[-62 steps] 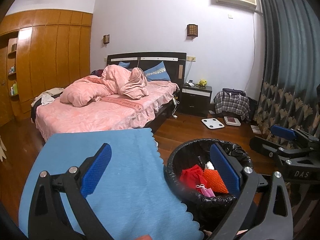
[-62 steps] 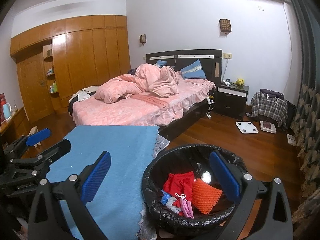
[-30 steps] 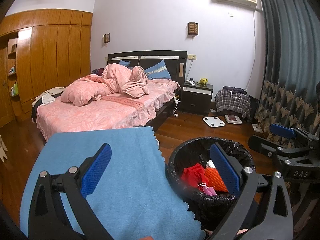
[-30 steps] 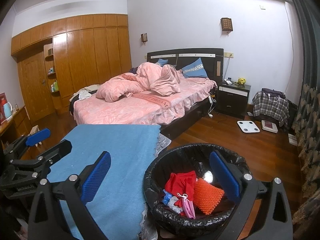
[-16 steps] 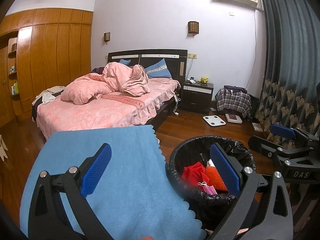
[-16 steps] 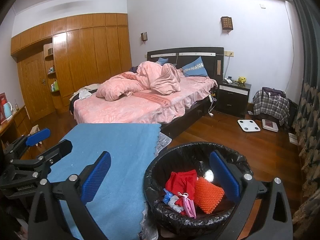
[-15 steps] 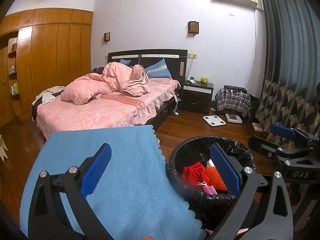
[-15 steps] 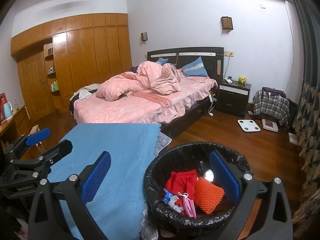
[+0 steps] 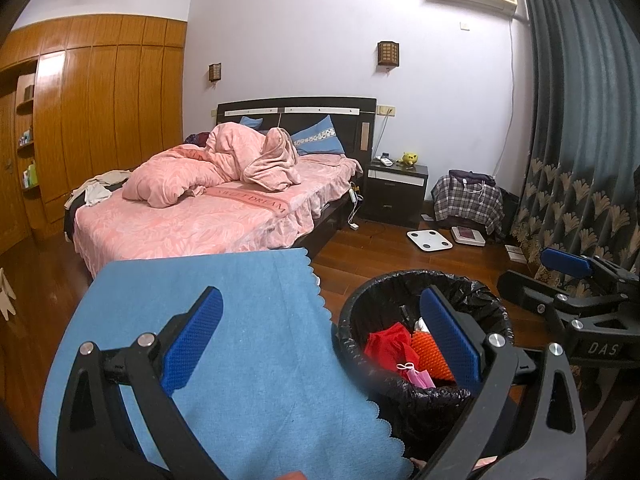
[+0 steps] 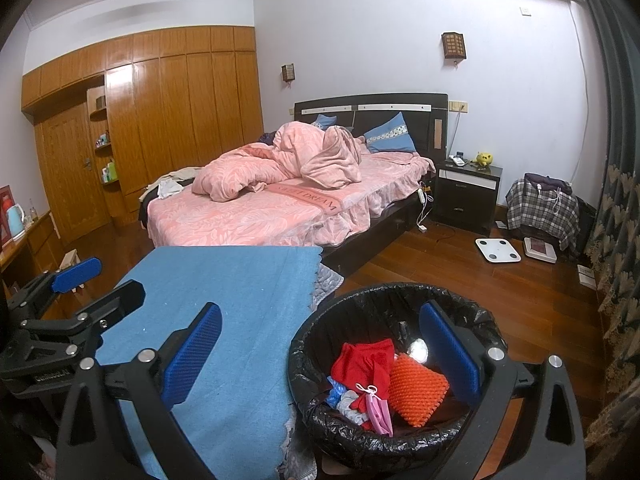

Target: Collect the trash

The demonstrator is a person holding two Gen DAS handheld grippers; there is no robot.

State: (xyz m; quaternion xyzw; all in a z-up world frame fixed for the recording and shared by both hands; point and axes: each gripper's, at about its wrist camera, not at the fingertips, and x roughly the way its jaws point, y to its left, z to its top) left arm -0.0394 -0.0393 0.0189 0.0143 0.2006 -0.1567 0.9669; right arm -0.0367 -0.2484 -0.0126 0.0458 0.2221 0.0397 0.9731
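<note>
A round bin lined with a black bag [image 10: 320,332] stands on the floor beside a table under a blue cloth [image 10: 224,296]. In it lie a red cloth [image 10: 366,364], an orange knobbly piece [image 10: 416,390], a pink mask [image 10: 378,408] and blue scraps. My right gripper [image 10: 320,350] is open and empty above the bin's left rim. My left gripper [image 9: 320,332] is open and empty over the cloth edge [image 9: 248,320] and the bin [image 9: 360,312]. Each gripper shows in the other's view, the right one [image 9: 568,276] and the left one [image 10: 76,280].
A bed with pink bedding [image 10: 280,200] stands behind the table. A dark nightstand [image 10: 466,192], white scales [image 10: 498,250], a checked bundle [image 10: 540,208] and curtains [image 10: 616,208] are at the right. Wooden wardrobes [image 10: 160,128] line the left wall.
Both views have tilted up slightly, so the bin and cloth sit a little lower in frame. Both grippers stay open and empty.
</note>
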